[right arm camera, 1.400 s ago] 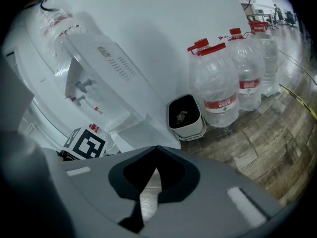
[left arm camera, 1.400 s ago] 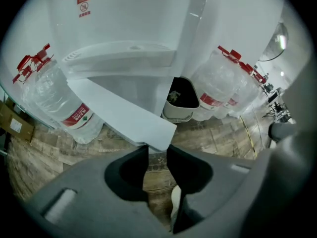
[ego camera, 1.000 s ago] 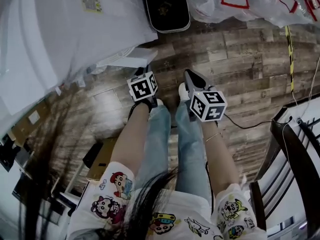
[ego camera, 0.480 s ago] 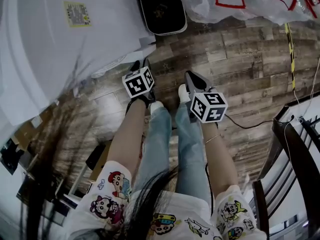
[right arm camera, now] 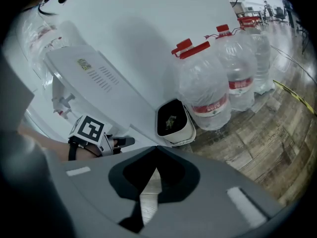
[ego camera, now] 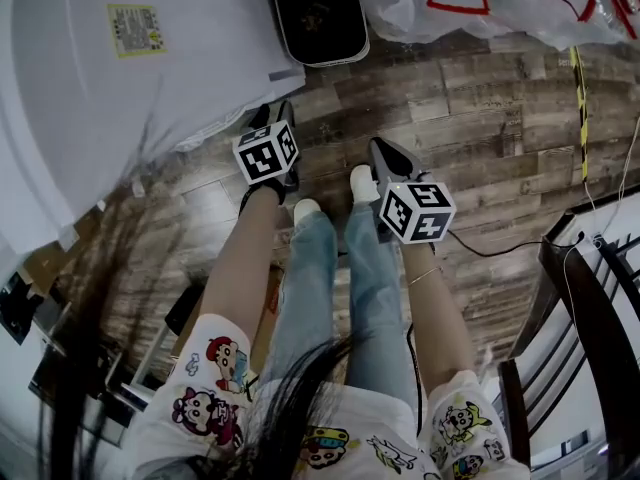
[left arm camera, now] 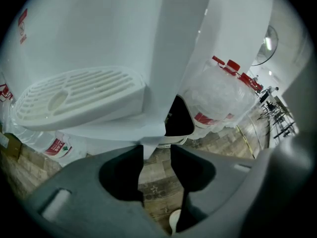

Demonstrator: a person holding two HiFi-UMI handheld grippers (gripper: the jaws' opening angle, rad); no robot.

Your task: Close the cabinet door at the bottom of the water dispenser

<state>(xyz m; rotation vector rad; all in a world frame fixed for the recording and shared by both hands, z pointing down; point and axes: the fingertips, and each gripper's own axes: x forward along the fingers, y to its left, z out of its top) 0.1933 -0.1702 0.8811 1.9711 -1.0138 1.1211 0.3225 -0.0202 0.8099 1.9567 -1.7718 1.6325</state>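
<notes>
Two grippers held by cabinet door [left arm camera: 173, 73]: left gripper [left arm camera: 156, 155] jaws just opening, door corner at tips, ungripped; right gripper [right arm camera: 156, 155] closed together, empty. Risk: edge missed by push, door left ajar.

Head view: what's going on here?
A person stands at a white dispenser with a gripper in each hand. The left gripper is at the edge of the door. Its jaws have just been opening, and the door's corner sits at their tips without being clamped. The right gripper is shut and empty, held over the floor. Whether the door is fully closed cannot be told.
</notes>
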